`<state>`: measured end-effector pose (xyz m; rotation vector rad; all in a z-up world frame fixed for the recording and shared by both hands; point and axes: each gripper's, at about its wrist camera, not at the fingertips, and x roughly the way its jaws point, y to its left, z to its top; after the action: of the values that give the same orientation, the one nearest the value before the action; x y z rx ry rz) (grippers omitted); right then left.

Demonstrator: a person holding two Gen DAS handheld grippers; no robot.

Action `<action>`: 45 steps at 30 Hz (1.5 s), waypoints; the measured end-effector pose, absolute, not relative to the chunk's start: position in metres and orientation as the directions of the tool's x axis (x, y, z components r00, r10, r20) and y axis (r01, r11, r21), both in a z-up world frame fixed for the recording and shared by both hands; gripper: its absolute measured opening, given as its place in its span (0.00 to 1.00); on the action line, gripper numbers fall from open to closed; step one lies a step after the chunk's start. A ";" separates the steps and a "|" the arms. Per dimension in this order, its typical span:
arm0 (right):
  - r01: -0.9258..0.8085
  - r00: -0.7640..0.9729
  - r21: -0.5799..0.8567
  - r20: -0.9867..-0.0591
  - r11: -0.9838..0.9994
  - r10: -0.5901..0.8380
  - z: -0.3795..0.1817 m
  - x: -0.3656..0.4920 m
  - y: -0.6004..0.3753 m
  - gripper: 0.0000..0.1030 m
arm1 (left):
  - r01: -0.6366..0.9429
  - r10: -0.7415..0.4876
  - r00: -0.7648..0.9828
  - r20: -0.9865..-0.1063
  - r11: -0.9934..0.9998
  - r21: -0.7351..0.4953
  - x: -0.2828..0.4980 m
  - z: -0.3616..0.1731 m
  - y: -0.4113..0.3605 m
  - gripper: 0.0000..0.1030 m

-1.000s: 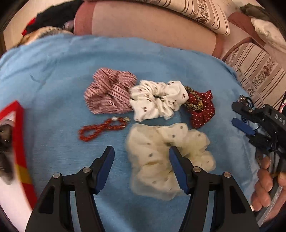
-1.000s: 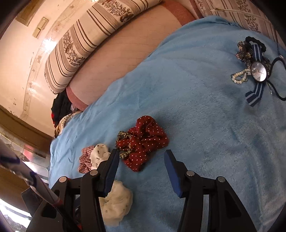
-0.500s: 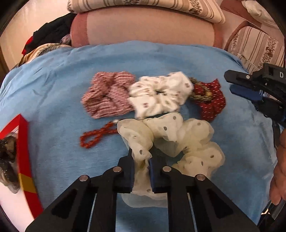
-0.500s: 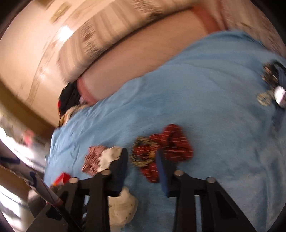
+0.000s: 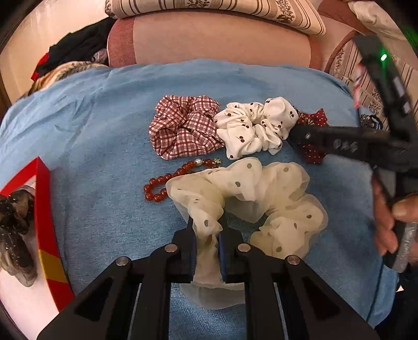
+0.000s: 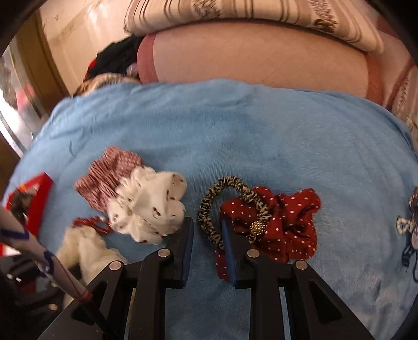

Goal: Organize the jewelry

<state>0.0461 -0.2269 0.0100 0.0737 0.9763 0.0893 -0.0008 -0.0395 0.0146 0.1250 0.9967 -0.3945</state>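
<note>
My left gripper (image 5: 207,230) is shut on the near edge of a cream dotted organza scrunchie (image 5: 261,198) that lies on the blue blanket (image 5: 91,125). Behind it lie a red bead bracelet (image 5: 167,183), a red plaid scrunchie (image 5: 183,128) and a white cherry-print scrunchie (image 5: 253,125). My right gripper (image 6: 207,230) is narrowly open, its jaws around the left part of a leopard-print hair tie (image 6: 209,211) that rests on a red dotted scrunchie (image 6: 284,217). The right gripper also shows in the left wrist view (image 5: 300,136), over the red scrunchie.
A red-edged box (image 5: 44,209) with a dark hair accessory (image 5: 15,214) inside sits at the left. More jewelry (image 6: 407,225) lies at the blanket's right edge. A pink bolster (image 5: 209,39) and striped pillows (image 5: 222,7) lie behind the blanket.
My left gripper closed on the cream scrunchie's edge and drew it nearer. My right gripper swung toward the red dotted scrunchie and narrowed its jaws around the leopard hair tie.
</note>
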 end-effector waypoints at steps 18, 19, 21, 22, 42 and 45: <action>-0.014 0.682 0.475 -0.639 0.880 0.356 0.064 0.012 -0.274 0.08 | 0.341 -0.291 0.484 -0.825 0.931 -0.128 0.009 0.010 -0.039 0.18; -0.022 0.683 0.482 -0.632 0.876 0.365 0.067 0.008 -0.273 0.08 | 0.340 -0.286 0.489 -0.824 0.932 -0.122 0.009 0.009 -0.039 0.19; -0.034 0.683 0.474 -0.632 0.880 0.367 0.071 -0.001 -0.267 0.08 | 0.346 -0.280 0.496 -0.822 0.932 -0.108 0.008 0.009 -0.042 0.21; -0.042 0.675 0.474 -0.636 0.880 0.375 0.071 -0.006 -0.262 0.08 | 0.349 -0.276 0.500 -0.821 0.932 -0.101 0.007 0.009 -0.044 0.22; -0.065 0.653 0.373 -0.685 0.925 0.322 0.068 -0.017 -0.216 0.08 | 0.317 -0.265 0.673 -0.691 0.947 -0.054 -0.005 0.060 -0.027 0.12; -0.074 0.654 0.373 -0.682 0.925 0.327 0.068 -0.016 -0.211 0.08 | 0.299 -0.259 0.688 -0.678 0.952 -0.060 -0.005 0.067 -0.017 0.12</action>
<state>-0.0159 -0.2114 0.0682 0.3281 0.8301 0.2321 -0.0050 -0.0169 0.0674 0.0567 0.7498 -0.3127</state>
